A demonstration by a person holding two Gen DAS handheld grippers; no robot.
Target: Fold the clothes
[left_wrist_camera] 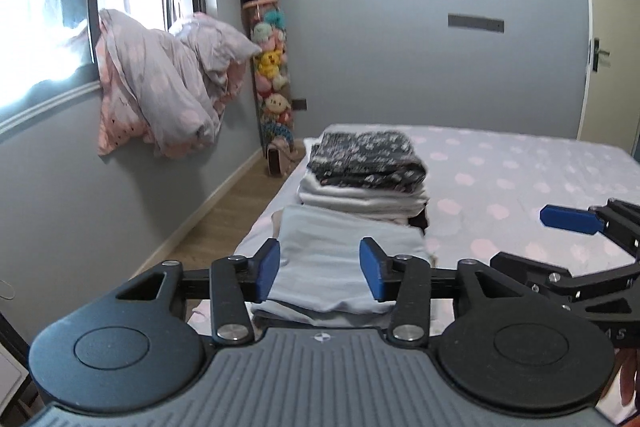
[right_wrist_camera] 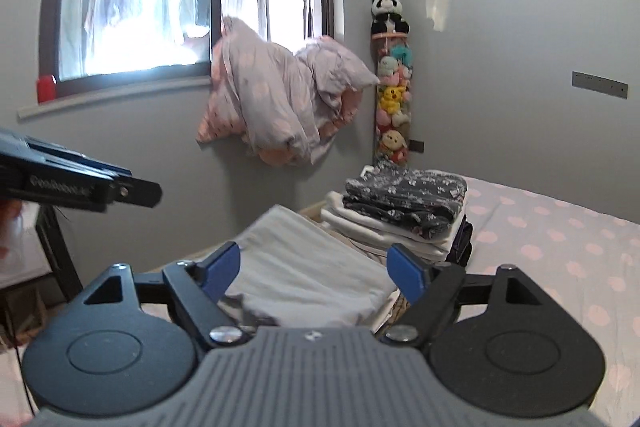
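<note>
A folded pale garment (left_wrist_camera: 332, 279) (right_wrist_camera: 296, 243) lies on the near corner of the bed. Behind it stands a stack of folded clothes topped by a dark floral garment (left_wrist_camera: 368, 159) (right_wrist_camera: 404, 199). My left gripper (left_wrist_camera: 320, 269) is open; the pale garment shows through the gap, and the blue pads do not press on it. My right gripper (right_wrist_camera: 316, 269) is open wider, also framing the pale garment with nothing gripped. In the left wrist view one blue pad of the right gripper's fingers (left_wrist_camera: 570, 219) shows at the right. In the right wrist view the left gripper (right_wrist_camera: 132, 191) shows side-on at the left.
The bed (left_wrist_camera: 520, 163) has a grey sheet with pink dots. A duvet (left_wrist_camera: 160, 87) hangs over the window sill. A column of plush toys (left_wrist_camera: 272, 67) stands in the corner. Wooden floor (left_wrist_camera: 224, 219) runs along the wall. A door (left_wrist_camera: 608, 27) is at the right. A red cup (right_wrist_camera: 46, 89) sits on the sill.
</note>
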